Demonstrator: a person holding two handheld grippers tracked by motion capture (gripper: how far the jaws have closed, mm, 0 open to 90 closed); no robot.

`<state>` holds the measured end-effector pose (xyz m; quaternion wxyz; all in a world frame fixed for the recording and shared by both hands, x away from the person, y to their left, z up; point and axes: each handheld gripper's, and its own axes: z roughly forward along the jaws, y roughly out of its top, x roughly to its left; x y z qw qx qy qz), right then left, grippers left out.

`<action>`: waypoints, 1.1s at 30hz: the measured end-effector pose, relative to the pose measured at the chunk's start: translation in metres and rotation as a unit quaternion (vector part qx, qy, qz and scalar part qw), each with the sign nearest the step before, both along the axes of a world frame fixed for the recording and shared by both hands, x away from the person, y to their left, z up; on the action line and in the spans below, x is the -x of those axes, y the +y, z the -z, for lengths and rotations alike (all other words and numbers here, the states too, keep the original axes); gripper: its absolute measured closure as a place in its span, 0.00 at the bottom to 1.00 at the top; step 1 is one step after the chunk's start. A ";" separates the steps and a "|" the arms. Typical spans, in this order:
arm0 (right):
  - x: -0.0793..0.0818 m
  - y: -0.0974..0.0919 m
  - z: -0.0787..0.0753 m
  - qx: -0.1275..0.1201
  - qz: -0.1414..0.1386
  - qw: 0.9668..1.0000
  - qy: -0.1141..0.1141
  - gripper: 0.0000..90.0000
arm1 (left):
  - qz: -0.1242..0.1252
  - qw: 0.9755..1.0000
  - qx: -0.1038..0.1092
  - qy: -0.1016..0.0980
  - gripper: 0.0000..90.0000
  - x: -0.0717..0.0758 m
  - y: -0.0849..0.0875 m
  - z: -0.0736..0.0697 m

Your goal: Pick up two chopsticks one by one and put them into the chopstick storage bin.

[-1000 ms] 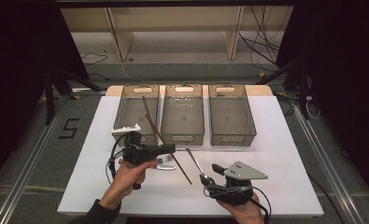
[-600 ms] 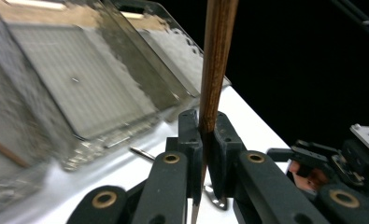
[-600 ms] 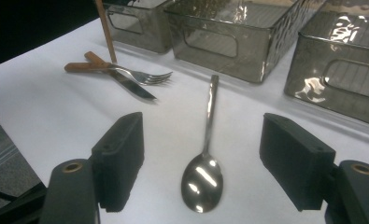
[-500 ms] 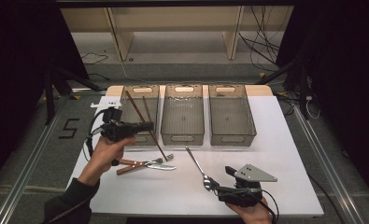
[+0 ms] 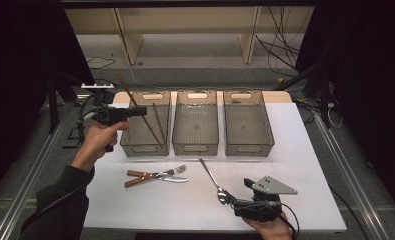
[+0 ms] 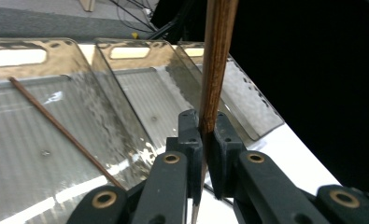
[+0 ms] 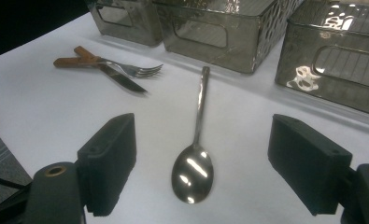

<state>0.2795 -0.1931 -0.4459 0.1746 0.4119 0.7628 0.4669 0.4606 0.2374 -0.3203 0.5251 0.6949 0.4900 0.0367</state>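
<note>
My left gripper is raised over the near-left part of the left bin, shut on a brown chopstick that slants across its jaws. In the left gripper view the held chopstick rises between the pressed pads, and a second chopstick lies inside the bin. My right gripper rests low at the table's front, open. Its jaws have just been opening, and a steel spoon lies on the table between them, touching neither pad.
Three clear grey bins stand in a row: left, middle and right. A wooden-handled fork and knife lie crossed on the white table, left of the spoon. Dark floor and cables surround the table.
My left gripper has carried the chopstick from the table's middle up and to the left, over the left bin. The right hand has stayed put by the spoon.
</note>
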 end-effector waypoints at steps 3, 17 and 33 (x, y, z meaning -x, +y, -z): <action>0.000 -0.001 0.000 -0.002 0.002 1.000 0.000 0.25 | -0.011 1.000 -0.011 0.007 0.94 -0.010 0.002 0.000; 0.001 -0.002 0.001 -0.002 0.003 1.000 0.000 0.24 | -0.064 0.996 -0.050 0.043 0.94 -0.054 0.001 0.018; 0.001 -0.006 0.001 -0.006 0.010 1.000 0.001 0.23 | -0.064 0.993 -0.063 0.081 0.94 -0.070 -0.013 0.051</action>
